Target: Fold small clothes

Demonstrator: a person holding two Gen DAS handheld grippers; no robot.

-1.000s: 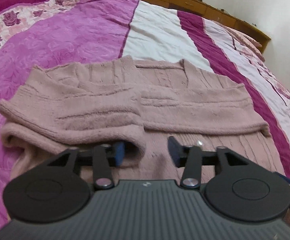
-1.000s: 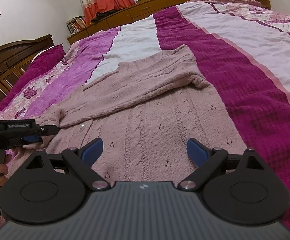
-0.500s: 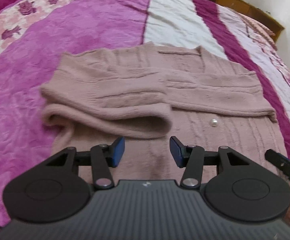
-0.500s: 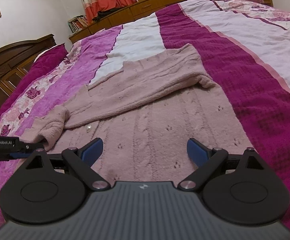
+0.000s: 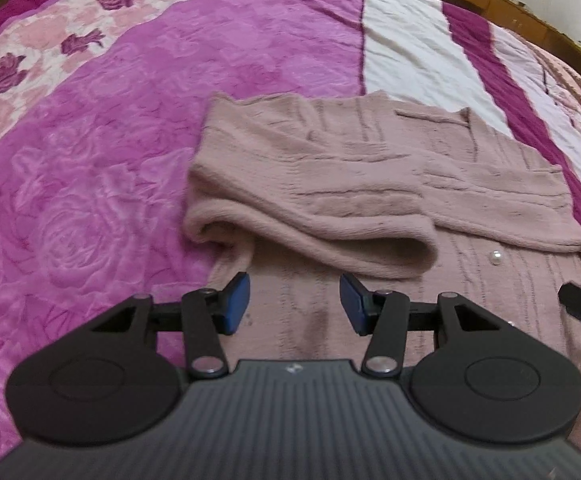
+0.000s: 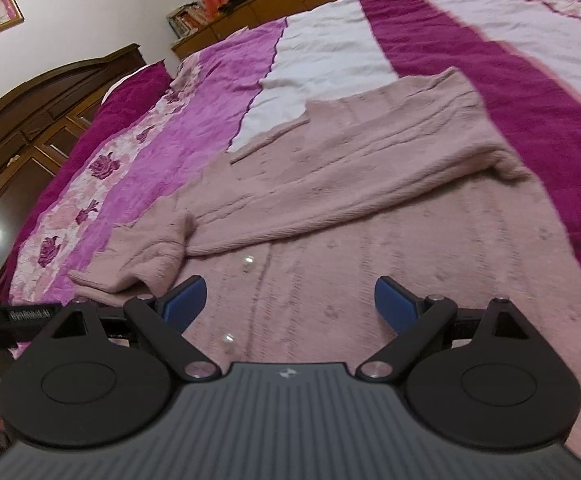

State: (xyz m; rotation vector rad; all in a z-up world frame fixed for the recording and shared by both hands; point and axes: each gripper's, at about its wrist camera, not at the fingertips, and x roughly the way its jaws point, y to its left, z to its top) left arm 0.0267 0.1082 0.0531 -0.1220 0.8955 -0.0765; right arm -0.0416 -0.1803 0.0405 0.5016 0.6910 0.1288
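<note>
the pink cable-knit cardigan (image 5: 370, 184) lies flat on the bed, its body spread toward the camera and both sleeves already folded across the chest. the left sleeve (image 5: 314, 220) crosses over and ends in a thick rolled cuff just beyond the left gripper; the right sleeve (image 6: 350, 184) runs across in a long band to its cuff near the other edge. small pearl buttons (image 6: 247, 262) dot the front placket. the knit looks thick, soft and floppy: it will likely sag and stretch if lifted by one point, and the stacked sleeves could slide off as the body is turned over. it should be light enough, and the fuzzy surface should give the pads good purchase, though the buttons are hard little bumps better kept out of the pinch.

judging from the layout, the sensible hold for the next fold is the hem, one corner per gripper, pinching both layers near the side seams so the lower body lifts evenly and folds up over the sleeves.

the left gripper (image 5: 294, 304) hovers over the lower left part of the cardigan, its blue pads (image 5: 236, 302) apart with nothing between them but the knit lying below. the right gripper (image 6: 290, 306) hangs over the lower front, fingers spread wide and likewise gripping nothing.

under the cardigan is the quilted bedspread (image 5: 90, 184) in magenta, white and rose-print stripes, with a dark wooden headboard (image 6: 42, 104) to the side.
</note>
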